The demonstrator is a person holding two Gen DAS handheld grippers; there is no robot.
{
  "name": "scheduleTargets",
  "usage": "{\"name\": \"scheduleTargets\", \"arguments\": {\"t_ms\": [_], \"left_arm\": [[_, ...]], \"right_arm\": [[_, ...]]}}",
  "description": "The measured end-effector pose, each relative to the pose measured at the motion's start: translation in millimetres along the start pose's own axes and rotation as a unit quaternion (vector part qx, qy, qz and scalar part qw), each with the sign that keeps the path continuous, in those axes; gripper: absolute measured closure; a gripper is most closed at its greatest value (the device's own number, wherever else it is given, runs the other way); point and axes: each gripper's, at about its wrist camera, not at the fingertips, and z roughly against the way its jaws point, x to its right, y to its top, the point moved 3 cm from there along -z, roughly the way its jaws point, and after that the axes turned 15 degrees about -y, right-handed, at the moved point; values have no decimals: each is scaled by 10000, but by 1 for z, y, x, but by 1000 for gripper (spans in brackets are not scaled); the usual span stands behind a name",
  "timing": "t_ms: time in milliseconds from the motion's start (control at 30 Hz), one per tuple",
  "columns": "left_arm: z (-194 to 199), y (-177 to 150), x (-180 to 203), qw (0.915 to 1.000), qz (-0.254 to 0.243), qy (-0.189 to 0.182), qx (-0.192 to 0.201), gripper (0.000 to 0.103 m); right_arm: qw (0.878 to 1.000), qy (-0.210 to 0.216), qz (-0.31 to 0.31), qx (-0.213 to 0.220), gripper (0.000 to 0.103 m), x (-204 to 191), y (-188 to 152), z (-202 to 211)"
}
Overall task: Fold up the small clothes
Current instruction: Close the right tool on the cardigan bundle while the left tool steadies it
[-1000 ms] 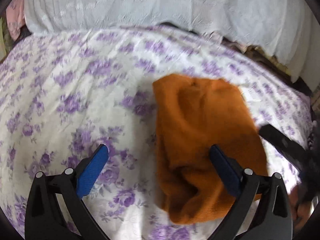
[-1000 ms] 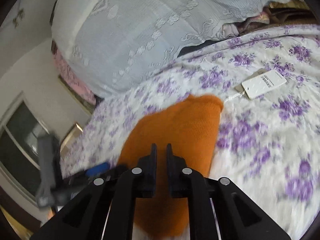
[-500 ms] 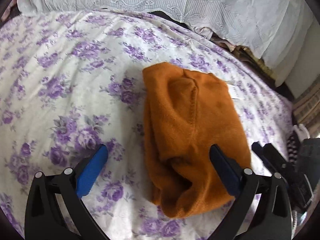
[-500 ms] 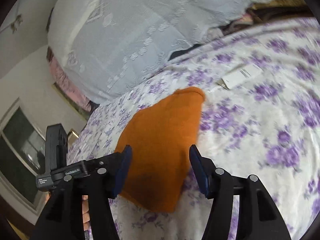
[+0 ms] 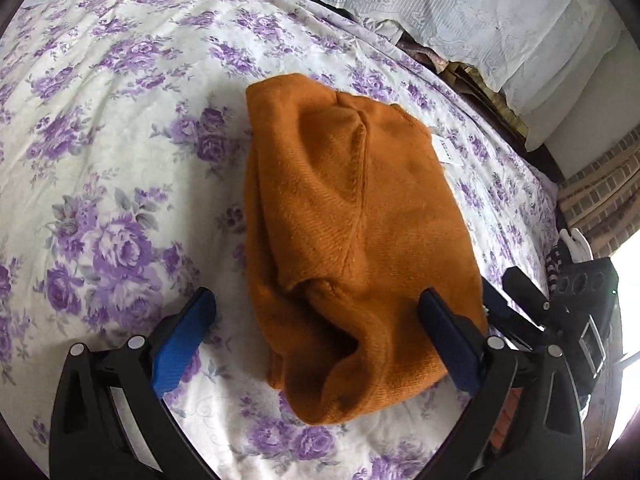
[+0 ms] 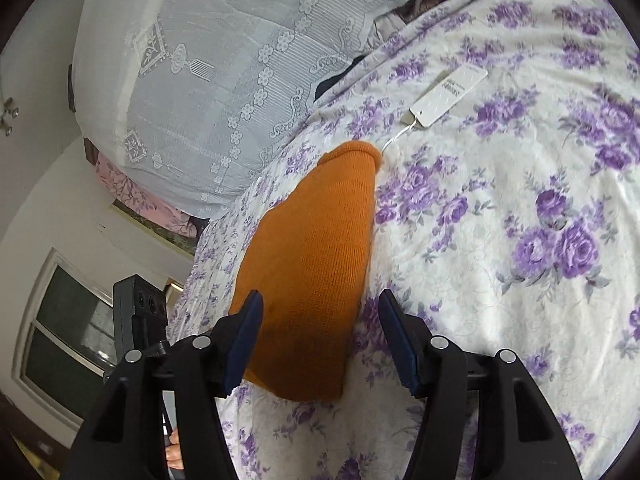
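An orange knit garment [image 5: 352, 240] lies folded in a bundle on a bedspread with purple flowers [image 5: 100, 140]. My left gripper [image 5: 316, 316] is open and empty, just above the garment's near end. The garment also shows in the right wrist view [image 6: 316, 280], long and narrow, with a white hang tag [image 6: 448, 96] on a string at its far end. My right gripper [image 6: 320, 328] is open and empty, hovering over the garment's near end. The right gripper's black body [image 5: 560, 308] shows at the right edge of the left wrist view.
A white lace cover [image 6: 224, 72] drapes over a pile at the back of the bed. Some clothes [image 5: 420, 52] are tucked at the bed's far edge. A window [image 6: 64, 340] and a wall stand at the left in the right wrist view.
My right gripper was shut over the garment a second ago, then opened, leaving it lying on the bed. My left gripper stayed open and drew in a little over the garment.
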Motion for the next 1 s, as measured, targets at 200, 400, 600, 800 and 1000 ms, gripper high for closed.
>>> {"name": "scheduleTargets", "arguments": {"t_ms": [200,400,600,800,1000], "left_arm": [[-10,4,8,9986,-47,-517,-136,5],[-24,15,8,9985,-132,-495,-173,5],[-22,19,5,9974,-40,-707,-89,5],[-31,24,10,9984,-154,-547,-81,5],[-27,26,5,9984,-48,-565,29,20]], "right_arm": [[9990,221,-242,-313,43,-2,10,-22],[9983,97,-303,-484,43,-10,36,-54],[9990,-51,25,-444,43,-21,45,-74],[9978,-336,457,-337,43,-30,44,-82],[9980,-357,451,-266,49,-28,42,-78]]}}
